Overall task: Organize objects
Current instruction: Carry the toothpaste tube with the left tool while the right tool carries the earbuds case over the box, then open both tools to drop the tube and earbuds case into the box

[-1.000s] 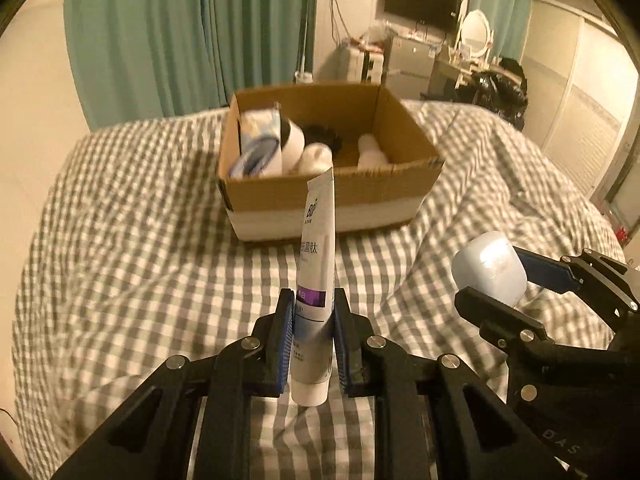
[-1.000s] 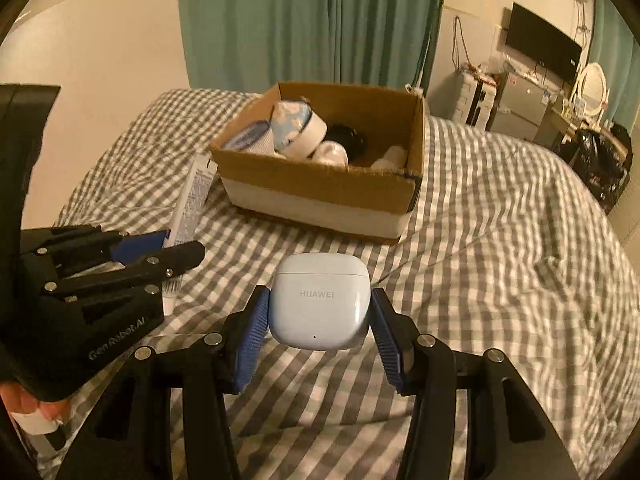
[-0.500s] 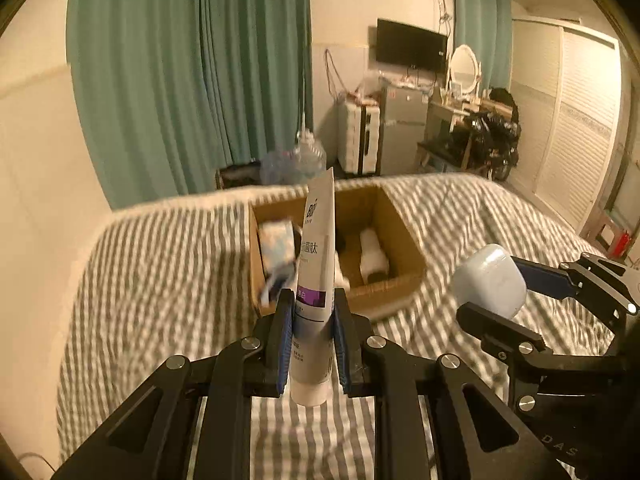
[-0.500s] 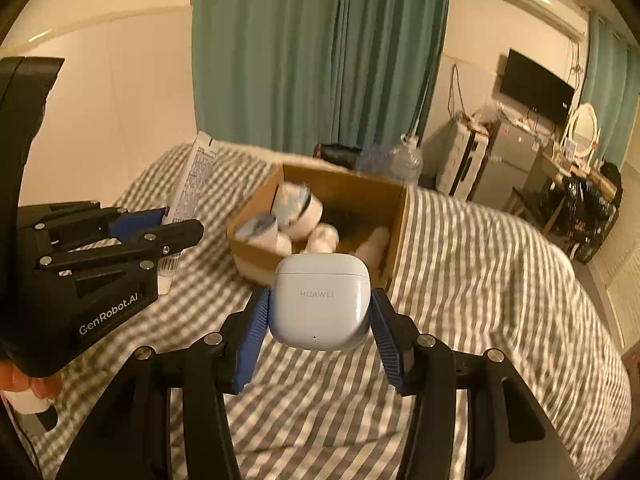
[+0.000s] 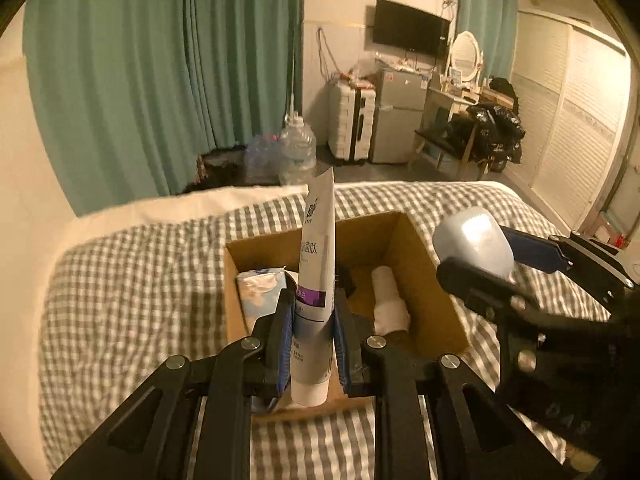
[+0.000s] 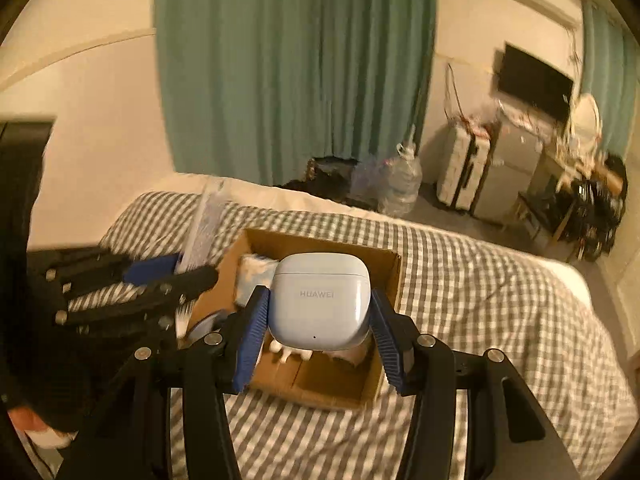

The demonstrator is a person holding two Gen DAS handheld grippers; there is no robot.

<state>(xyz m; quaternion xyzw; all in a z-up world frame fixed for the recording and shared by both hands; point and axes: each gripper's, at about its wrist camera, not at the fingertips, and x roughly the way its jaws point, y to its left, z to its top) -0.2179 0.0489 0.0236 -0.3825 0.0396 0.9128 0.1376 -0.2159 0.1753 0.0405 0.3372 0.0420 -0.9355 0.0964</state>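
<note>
My left gripper (image 5: 313, 340) is shut on a white and purple tube (image 5: 316, 264), held upright, cap end down, above the open cardboard box (image 5: 436, 308). My right gripper (image 6: 318, 338) is shut on a pale blue HUAWEI earbud case (image 6: 320, 300), also above the box (image 6: 384, 368). In the left wrist view the earbud case (image 5: 474, 242) and right gripper (image 5: 500, 276) hang over the box's right edge. In the right wrist view the tube (image 6: 204, 228) and left gripper (image 6: 160, 280) show at the left. The box holds a tissue pack (image 5: 258, 292), a white roll (image 5: 388, 300) and other partly hidden items.
The box sits on a bed with a grey checked sheet (image 5: 132, 292). Beyond the bed are green curtains (image 5: 160, 68), water jugs (image 5: 298, 152), a suitcase (image 5: 352, 120), a small fridge (image 5: 396, 116) and a cluttered desk (image 5: 472, 120).
Both grippers have risen and moved forward, from in front of the box to above it, still holding the tube and the earbud case.
</note>
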